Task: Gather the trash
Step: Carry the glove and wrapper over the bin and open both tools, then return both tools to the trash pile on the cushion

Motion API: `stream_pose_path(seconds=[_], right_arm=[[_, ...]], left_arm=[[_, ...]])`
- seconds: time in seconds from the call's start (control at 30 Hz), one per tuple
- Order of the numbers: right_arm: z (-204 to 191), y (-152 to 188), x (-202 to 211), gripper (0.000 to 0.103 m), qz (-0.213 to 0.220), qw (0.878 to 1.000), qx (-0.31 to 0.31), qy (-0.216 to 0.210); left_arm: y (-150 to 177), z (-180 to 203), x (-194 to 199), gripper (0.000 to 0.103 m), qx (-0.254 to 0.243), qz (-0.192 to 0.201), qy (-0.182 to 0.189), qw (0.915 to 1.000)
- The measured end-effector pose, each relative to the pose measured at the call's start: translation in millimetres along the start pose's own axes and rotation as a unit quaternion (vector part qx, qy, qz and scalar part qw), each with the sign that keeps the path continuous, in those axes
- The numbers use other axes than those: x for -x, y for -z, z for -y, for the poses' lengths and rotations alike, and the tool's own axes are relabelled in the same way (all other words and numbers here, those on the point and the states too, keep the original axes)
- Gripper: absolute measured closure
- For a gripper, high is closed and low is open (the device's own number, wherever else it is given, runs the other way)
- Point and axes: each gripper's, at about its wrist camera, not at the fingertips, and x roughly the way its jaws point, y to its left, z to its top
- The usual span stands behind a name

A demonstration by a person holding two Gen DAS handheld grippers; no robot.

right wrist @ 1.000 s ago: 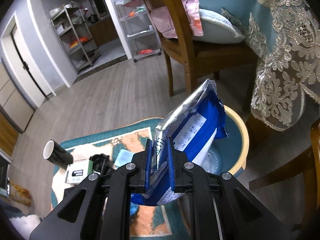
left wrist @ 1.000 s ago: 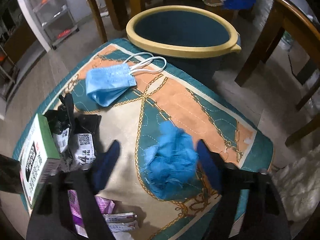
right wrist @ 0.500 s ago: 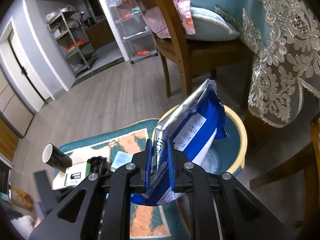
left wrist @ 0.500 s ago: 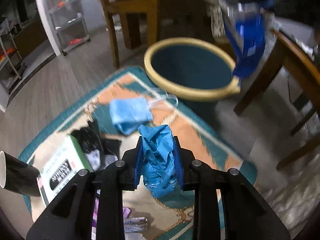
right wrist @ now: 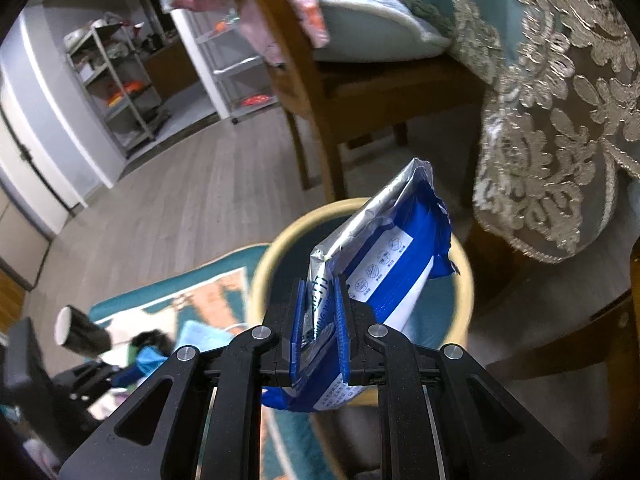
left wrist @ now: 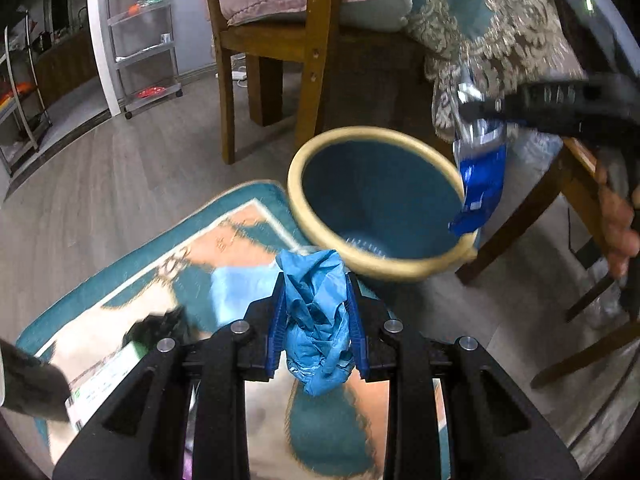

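Observation:
My left gripper point(left wrist: 316, 316) is shut on a crumpled blue glove point(left wrist: 318, 320), lifted above the patterned rug point(left wrist: 192, 256) just short of the bin. The teal bin with a yellow rim point(left wrist: 372, 268) stands beyond it on the floor. My right gripper point(right wrist: 320, 312) is shut on a blue and silver wrapper point(right wrist: 384, 256), which hangs over the bin's mouth point(right wrist: 456, 304). In the left wrist view the same wrapper point(left wrist: 480, 176) dangles at the bin's right rim under the right gripper point(left wrist: 476, 114). A light blue face mask point(left wrist: 236, 288) lies on the rug.
A green and white box point(left wrist: 108, 376), a black wrapper point(left wrist: 156, 328) and a black cup point(right wrist: 80, 332) lie on the rug at the left. Wooden chairs point(left wrist: 280, 40) and a lace tablecloth point(right wrist: 560, 120) crowd the space behind and right of the bin. A shelf trolley point(left wrist: 140, 36) stands further off.
My left gripper closed on the blue glove and lifted it off the rug towards the bin. My right gripper carried the wrapper over the bin's opening.

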Motion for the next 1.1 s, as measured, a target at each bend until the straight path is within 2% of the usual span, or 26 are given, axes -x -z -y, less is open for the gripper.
stream_pose_path(seconds=[0.2, 0.47, 0.57, 0.7, 0.77, 0.8, 0.83, 0.87, 0.9, 0.93, 1.03, 1.1], right_arm=[[26.8, -0.9, -21.3, 0.087, -0.007, 1.0, -0.028, 0.008], [58.3, -1.8, -44.4, 0.087, -0.012, 0.998, -0.055, 0.035], [62.9, -1.0, -49.5, 0.087, -0.015, 0.997, -0.065, 0.03], [59.6, -4.5, -48.6, 0.085, 0.002, 0.998, -0.06, 0.02], [58.8, -5.8, -46.2, 0.08, 0.009, 0.998, -0.06, 0.017], [57.3, -7.1, -44.1, 0.073, 0.015, 0.998, -0.06, 0.017], [56.6, -7.7, -42.4, 0.059, 0.02, 0.998, -0.061, 0.016], [55.9, -8.2, -39.4, 0.049, 0.026, 0.998, -0.063, 0.013], [54.6, -9.9, -37.2, 0.032, 0.032, 0.997, -0.064, 0.01], [52.7, -13.3, -35.4, 0.024, 0.037, 0.997, -0.066, 0.006], [47.6, -16.0, -25.2, 0.016, 0.048, 0.997, -0.065, 0.001], [41.5, -17.4, -16.8, 0.011, 0.059, 0.996, -0.061, 0.005]], left_arm=[[-30.1, 13.5, -32.7, 0.076, -0.007, 0.011, 0.021, 0.9997], [-52.3, 32.0, -86.1, 0.076, -0.02, 0.008, 0.032, 0.9992], [-57.7, 37.7, -96.6, 0.075, -0.021, 0.011, 0.04, 0.9989], [-62.1, 36.7, -100.4, 0.065, -0.012, 0.02, 0.045, 0.9987], [-63.3, 37.0, -99.0, 0.045, -0.012, 0.029, 0.036, 0.9989], [-63.3, 35.4, -96.5, 0.04, -0.01, 0.036, 0.03, 0.9989], [-63.2, 34.2, -94.7, 0.034, -0.006, 0.04, 0.028, 0.9988], [-63.3, 32.6, -92.6, 0.032, -0.003, 0.042, 0.029, 0.9987], [-63.8, 31.0, -90.0, 0.031, 0.001, 0.043, 0.029, 0.9986], [-64.2, 29.9, -87.4, 0.026, 0.002, 0.044, 0.026, 0.9987], [-63.5, 27.2, -73.9, 0.013, 0.005, 0.056, 0.016, 0.9983], [-63.5, 25.1, -61.6, 0.01, 0.011, 0.06, 0.009, 0.9981]])
